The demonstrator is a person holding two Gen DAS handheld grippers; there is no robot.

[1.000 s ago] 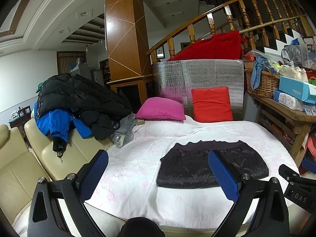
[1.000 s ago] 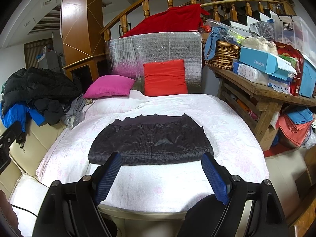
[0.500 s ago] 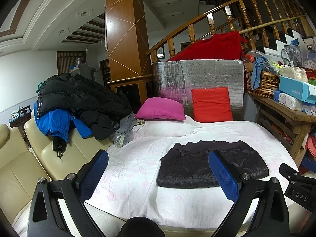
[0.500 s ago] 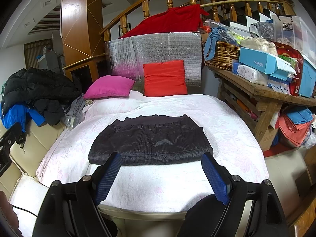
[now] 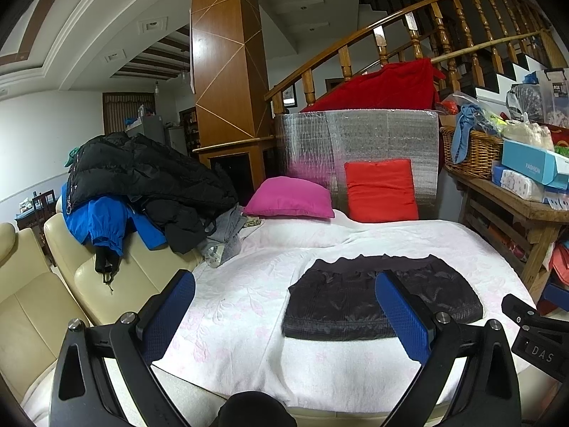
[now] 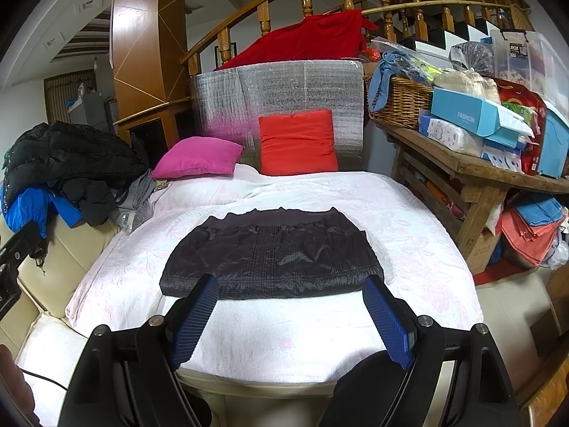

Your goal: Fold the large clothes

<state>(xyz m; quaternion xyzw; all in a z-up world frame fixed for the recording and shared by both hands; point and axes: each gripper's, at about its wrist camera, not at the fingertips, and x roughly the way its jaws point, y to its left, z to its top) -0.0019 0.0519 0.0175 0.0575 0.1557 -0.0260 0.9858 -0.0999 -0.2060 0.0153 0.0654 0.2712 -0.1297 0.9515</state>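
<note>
A dark quilted garment [image 6: 274, 254] lies folded into a flat rectangle on the white floral cover [image 6: 409, 206] of the bed; the left wrist view shows it right of centre [image 5: 341, 302]. My right gripper [image 6: 290, 316] hovers open just short of the garment's near edge, nothing between its blue pads. My left gripper [image 5: 284, 311] is open too, held back over the near left part of the cover [image 5: 231, 302], its right finger [image 5: 400, 313] overlapping the garment in the picture. A piece of the right gripper [image 5: 533, 334] shows at the right edge.
A pile of black and blue jackets [image 5: 135, 185] lies on the cream sofa [image 5: 53, 302] at left. Pink [image 6: 197, 158] and red [image 6: 297, 142] cushions lean at the far end. A wooden bench [image 6: 473, 174] with basket and boxes stands right.
</note>
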